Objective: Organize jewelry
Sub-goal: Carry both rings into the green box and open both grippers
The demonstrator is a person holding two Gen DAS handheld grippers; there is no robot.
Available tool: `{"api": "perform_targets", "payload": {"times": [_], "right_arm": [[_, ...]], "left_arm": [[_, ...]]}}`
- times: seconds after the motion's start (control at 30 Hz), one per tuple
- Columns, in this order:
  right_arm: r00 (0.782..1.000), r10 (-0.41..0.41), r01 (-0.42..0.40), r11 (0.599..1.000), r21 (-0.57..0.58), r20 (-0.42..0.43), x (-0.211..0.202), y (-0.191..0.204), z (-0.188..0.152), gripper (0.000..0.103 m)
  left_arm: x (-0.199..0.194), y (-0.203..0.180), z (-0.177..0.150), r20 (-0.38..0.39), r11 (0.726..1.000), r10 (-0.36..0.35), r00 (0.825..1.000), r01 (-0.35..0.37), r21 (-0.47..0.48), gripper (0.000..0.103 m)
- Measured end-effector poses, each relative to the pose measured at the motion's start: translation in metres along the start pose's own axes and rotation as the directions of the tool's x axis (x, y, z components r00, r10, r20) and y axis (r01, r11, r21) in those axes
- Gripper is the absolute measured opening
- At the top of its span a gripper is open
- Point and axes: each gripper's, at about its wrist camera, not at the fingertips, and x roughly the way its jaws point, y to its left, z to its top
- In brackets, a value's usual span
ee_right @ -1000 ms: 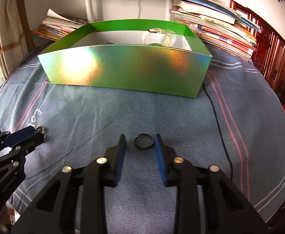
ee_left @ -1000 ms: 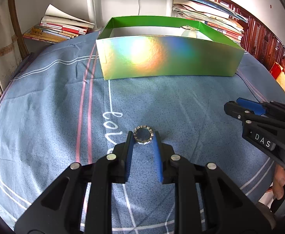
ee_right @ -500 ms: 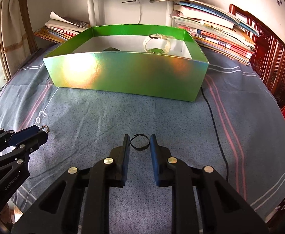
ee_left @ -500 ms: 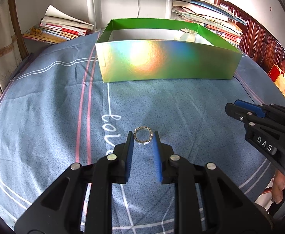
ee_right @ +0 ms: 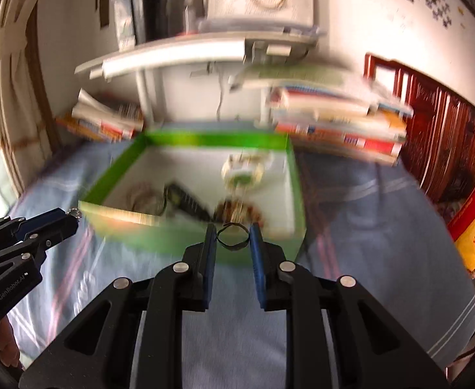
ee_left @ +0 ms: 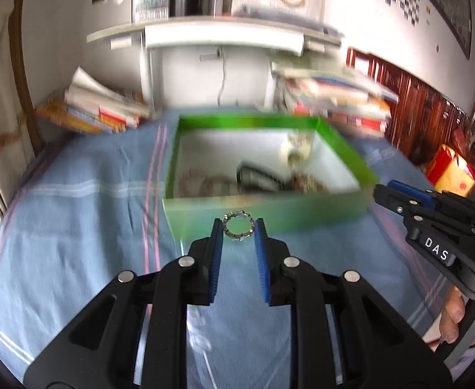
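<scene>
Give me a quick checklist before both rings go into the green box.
1. Left tool shut on the silver ring: ok.
2. Right tool shut on the black ring: ok.
3. Both rings lifted off the blue cloth: ok.
4. Green box open on top: ok.
5. Tools over the box opening: not ok, both are short of the near wall.
6. Bare floor inside the box for the drop: cannot tell exactly, the view is blurred.

Blue striped cloth (ee_left: 85,194) covers surface. Green box (ee_left: 347,149) sits on it, open top, jewelry jumbled inside, blurred. Book stacks (ee_left: 104,110) lie beyond cloth's far edge, left and right.
</scene>
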Motion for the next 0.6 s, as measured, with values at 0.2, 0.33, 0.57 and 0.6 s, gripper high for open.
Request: {"api": "perform_targets", "payload": {"times": [0.2, 0.33, 0.57, 0.6], "right_arm": [[0.998, 0.032, -0.029, 0.998, 0.054, -0.059, 0.053, -0.008, 0.035, 0.021], [0.993, 0.012, -0.007, 0.999, 0.041, -0.121, 0.092, -0.001, 0.023, 0.021], [0.989, -0.004, 0.012, 0.999, 0.047, -0.150, 0.109, -0.003, 0.013, 0.045], [0.992, -0.012, 0.018, 0.999, 0.047, -0.127, 0.103, -0.003, 0.015, 0.049]], "left_arm": [[0.035, 0.000, 0.058, 0.033, 0.999, 0.041, 0.999, -0.041, -0.016, 0.020], [0.080, 0.006, 0.058, -0.039, 0.997, 0.063, 0.997, -0.064, -0.034, 0.020], [0.113, 0.005, 0.048, -0.102, 0.998, 0.064, 0.993, -0.067, -0.019, 0.042], [0.111, 0.005, 0.048, -0.088, 0.997, 0.069, 0.994, -0.071, -0.021, 0.057]]}}
